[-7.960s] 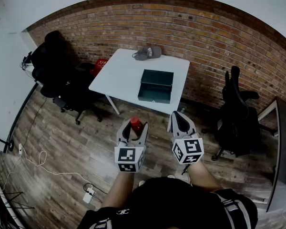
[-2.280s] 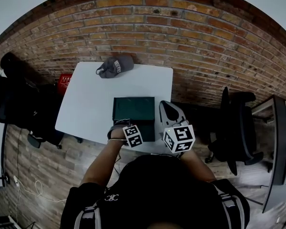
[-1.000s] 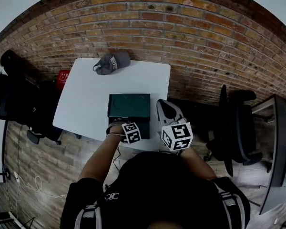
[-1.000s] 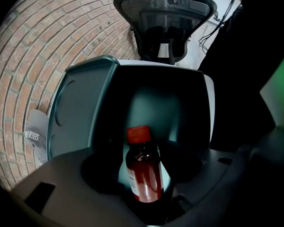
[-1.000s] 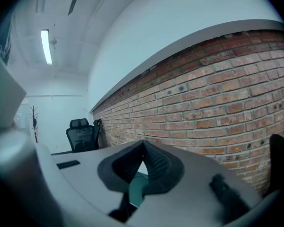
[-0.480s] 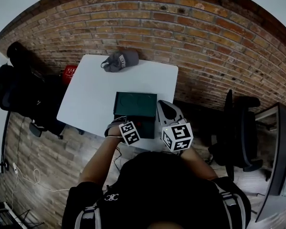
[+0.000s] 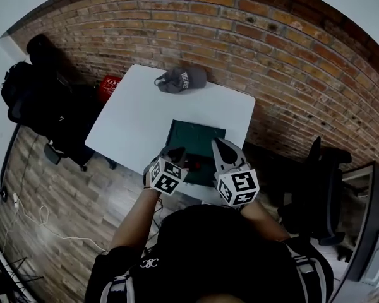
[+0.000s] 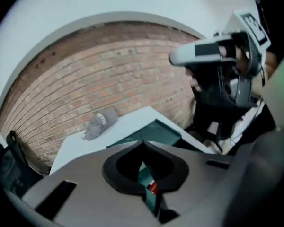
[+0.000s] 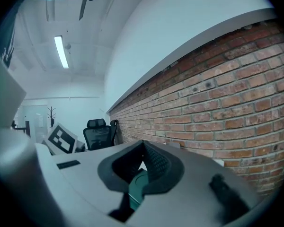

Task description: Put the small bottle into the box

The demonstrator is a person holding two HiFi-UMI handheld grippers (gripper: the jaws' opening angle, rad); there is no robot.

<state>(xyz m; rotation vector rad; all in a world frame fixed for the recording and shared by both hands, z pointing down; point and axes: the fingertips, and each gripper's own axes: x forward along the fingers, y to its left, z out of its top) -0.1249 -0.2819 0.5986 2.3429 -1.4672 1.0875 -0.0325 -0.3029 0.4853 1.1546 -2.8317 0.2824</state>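
Small bottle (image 7: 192, 165): sat inside the green box (image 7: 205, 137), at its near end, just right of the left gripper (image 7: 175, 152). Showed only a red cap from above, so could not tell the long axis or which way it pointed.

From the head view, took in the brick wall (image 7: 240, 24), the white table (image 7: 136, 115), the box on its near right part and a grey cap (image 7: 180, 79) at the far edge. From the left gripper view, caught the same red cap (image 8: 152, 188) through the slot below the jaws, with the box wall (image 8: 156, 129) and the grey cap (image 8: 98, 123) beyond. From the right gripper view, gave only a sliver of the box (image 9: 138, 186), brick, and a black office chair (image 9: 97, 131).

Reached both forearms forward from the body, grippers side by side over the box's near edge, tips aimed toward the far wall. Left jaws clenched tip to tip on nothing. Right gripper (image 7: 220, 145) likewise pressed closed and empty.
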